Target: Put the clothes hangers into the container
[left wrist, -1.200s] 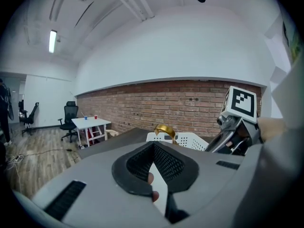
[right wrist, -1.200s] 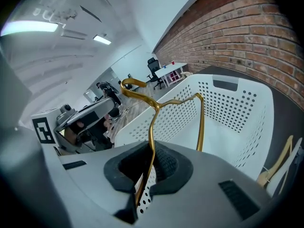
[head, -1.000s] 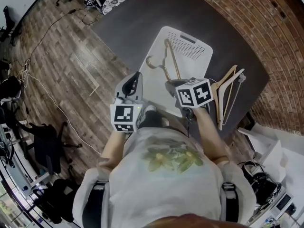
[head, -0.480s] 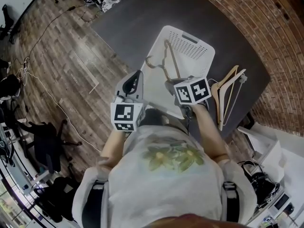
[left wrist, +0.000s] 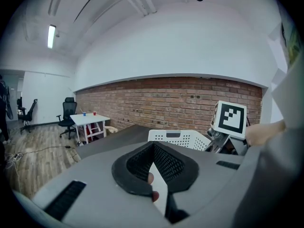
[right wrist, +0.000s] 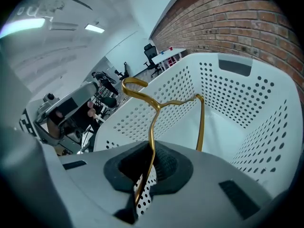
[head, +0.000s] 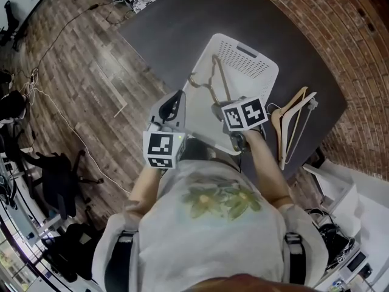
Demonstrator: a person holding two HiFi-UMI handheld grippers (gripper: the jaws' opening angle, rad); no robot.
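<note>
**Gold hanger held over basket, right gripper clamped**

Container: a white perforated basket [head: 262, 72] stands on the dark tabletop [head: 182, 23], directly ahead of both grippers. Within its walls shows one thing, a gold wire hanger [head: 221, 81].

Right gripper [head: 220, 109]: the jaws are pinched onto the hanger's wire, which runs up from between the pads. From there the wire rises ahead of the gripper to a hook bent over to the left. A second leg comes down just right of the jaws. The basket's holed walls lie beyond and below the hanger. I cannot tell whether the hanger touches the basket floor.

Left gripper [head: 172, 102]: it sits beside the basket's near left edge, apart from the hanger. The jaws are drawn nearly together and hold nothing.

Two wooden hangers [head: 292, 117] lie flat on the tabletop to the right of the right gripper, outside the basket and close to its right wall.
</note>
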